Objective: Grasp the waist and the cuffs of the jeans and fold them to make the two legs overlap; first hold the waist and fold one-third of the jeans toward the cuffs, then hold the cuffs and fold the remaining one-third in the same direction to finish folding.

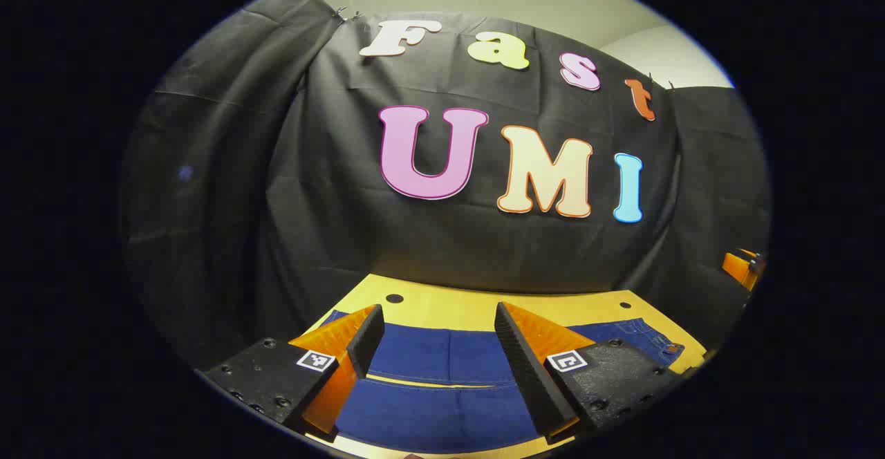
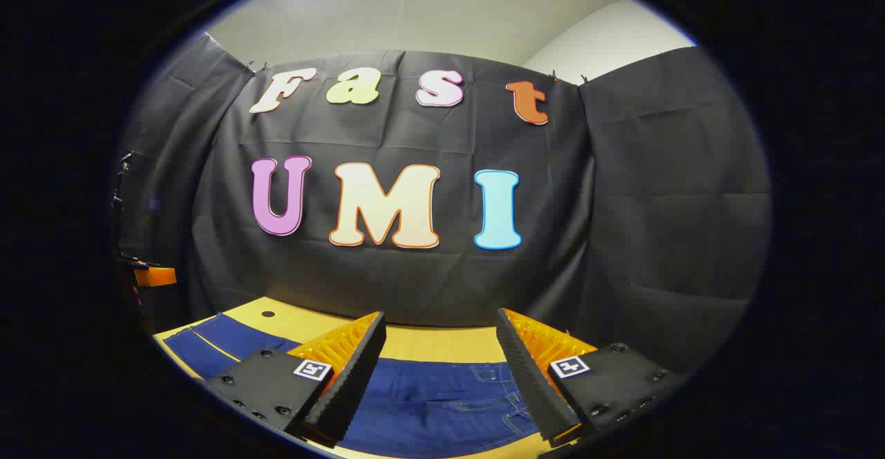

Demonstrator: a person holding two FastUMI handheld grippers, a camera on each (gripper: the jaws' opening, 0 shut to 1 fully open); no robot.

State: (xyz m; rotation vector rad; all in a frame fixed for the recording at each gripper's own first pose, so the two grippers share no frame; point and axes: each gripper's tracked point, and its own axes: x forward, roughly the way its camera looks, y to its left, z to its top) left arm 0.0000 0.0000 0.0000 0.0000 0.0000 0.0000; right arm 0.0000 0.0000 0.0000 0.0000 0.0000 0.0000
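Two fingers of the left gripper (image 1: 439, 334) stand wide apart above dark blue jeans (image 1: 442, 390) spread flat on the yellow table (image 1: 442, 303). In the right gripper view, the right gripper (image 2: 441, 338) gapes equally wide, empty, over the jeans' stitched pocket end (image 2: 484, 393).

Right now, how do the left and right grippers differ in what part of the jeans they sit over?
The left gripper sits over plain denim crossed by a yellow stitched edge, while the right gripper sits over the jeans where pocket stitching shows. The wooden table beyond the left gripper shows two dark holes; beyond the right gripper, one. Both are open, above the cloth, gripping nothing.
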